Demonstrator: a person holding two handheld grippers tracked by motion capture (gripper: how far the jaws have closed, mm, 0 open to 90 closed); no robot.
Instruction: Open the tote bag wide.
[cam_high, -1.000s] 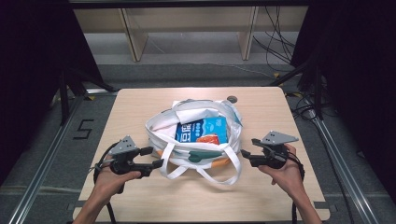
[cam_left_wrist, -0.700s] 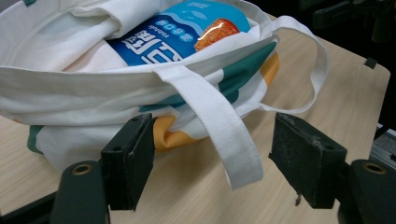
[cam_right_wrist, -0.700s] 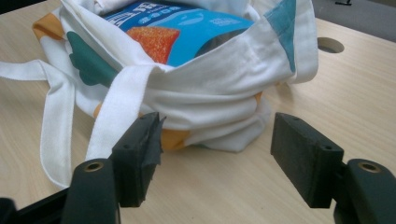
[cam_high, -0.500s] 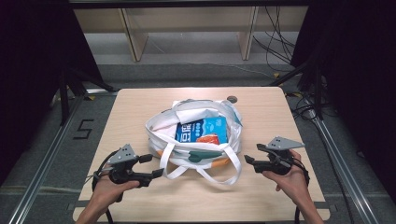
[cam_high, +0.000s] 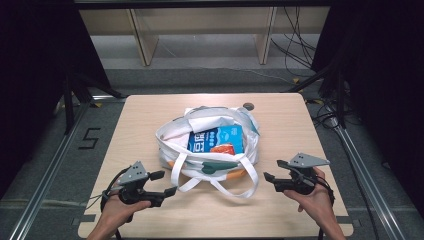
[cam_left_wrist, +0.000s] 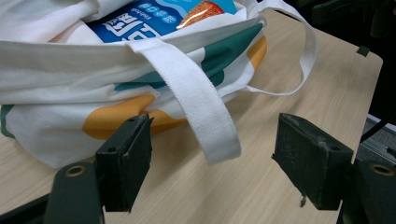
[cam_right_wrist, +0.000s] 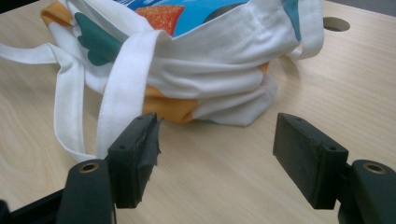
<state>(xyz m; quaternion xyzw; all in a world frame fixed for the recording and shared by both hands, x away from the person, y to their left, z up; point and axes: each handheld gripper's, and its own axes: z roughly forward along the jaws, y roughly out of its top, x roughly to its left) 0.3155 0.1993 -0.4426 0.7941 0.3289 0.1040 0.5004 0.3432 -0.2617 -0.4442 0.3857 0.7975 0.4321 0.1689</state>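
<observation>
Looking down from the high view, we see a white tote bag (cam_high: 207, 147) slumped near the middle of the wooden table (cam_high: 150, 115), with a blue snack packet (cam_high: 216, 140) showing in its open mouth. Our left gripper (cam_high: 162, 184) sits near the table's front edge, just left of the bag; our right gripper (cam_high: 272, 176) sits just right of it — both apart from the cloth.

Both have just been opening, and nothing lies between the pads of either. In the left gripper view the jaws stand wide, framing a white handle strap (cam_left_wrist: 198, 100) that hangs off the bag's orange and green side, beyond the pads and not touched by them. In the right gripper view the jaws gape likewise — the bag's crumpled end (cam_right_wrist: 224, 93) lies ahead on the bare wood, a round hole (cam_right_wrist: 335, 24) in the tabletop beyond it.
</observation>
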